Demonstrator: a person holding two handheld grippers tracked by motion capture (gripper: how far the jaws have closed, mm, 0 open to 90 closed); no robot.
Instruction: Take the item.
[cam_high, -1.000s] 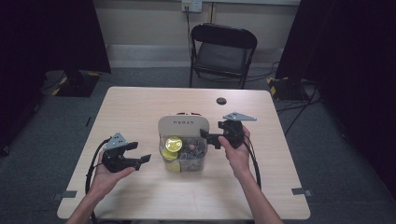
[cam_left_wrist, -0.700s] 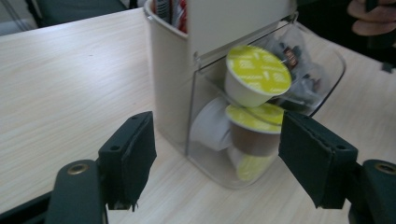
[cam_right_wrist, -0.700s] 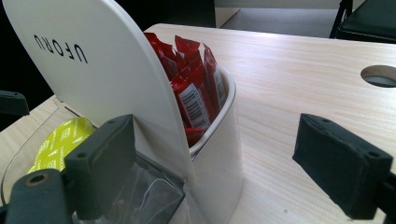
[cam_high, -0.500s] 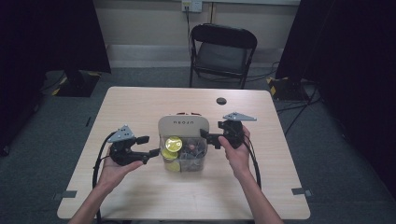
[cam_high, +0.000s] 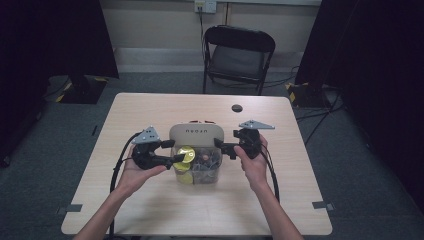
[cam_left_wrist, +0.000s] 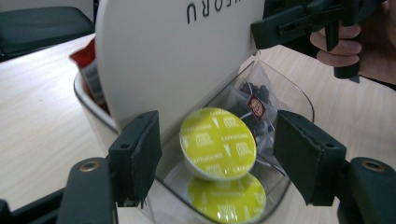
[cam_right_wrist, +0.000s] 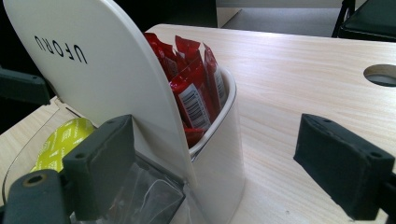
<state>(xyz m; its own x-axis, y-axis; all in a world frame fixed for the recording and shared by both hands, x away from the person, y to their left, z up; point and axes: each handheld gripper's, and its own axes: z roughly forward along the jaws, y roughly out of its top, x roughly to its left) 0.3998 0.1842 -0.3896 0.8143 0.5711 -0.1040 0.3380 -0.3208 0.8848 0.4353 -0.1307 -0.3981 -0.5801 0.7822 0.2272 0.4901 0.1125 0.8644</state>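
Observation:
A white organiser (cam_high: 196, 134) lettered UFORU stands mid-table, red sachets (cam_right_wrist: 196, 88) in its back cup. Its clear front tray (cam_left_wrist: 289, 91) holds yellow-green capsules and dark tea bags (cam_left_wrist: 254, 105). My left gripper (cam_high: 174, 151) reaches into the tray from the left. Its jaws have just been closing and stand either side of the upper capsule (cam_left_wrist: 218, 142), with the pads clear of it. My right gripper (cam_high: 224, 147) hovers at the organiser's right side. It is open: one finger (cam_right_wrist: 100, 163) is in front of the white panel, the other finger (cam_right_wrist: 343, 163) over bare table.
A black folding chair (cam_high: 239, 50) stands behind the table. A round cable hole (cam_high: 237, 108) sits in the tabletop at the back right. Bare tabletop lies around the organiser, and black cables trail from both grippers toward the near edge.
My left gripper has moved right and a little up to the organiser's clear tray, and its jaws have narrowed around the capsule. The right gripper and the organiser have stayed put.

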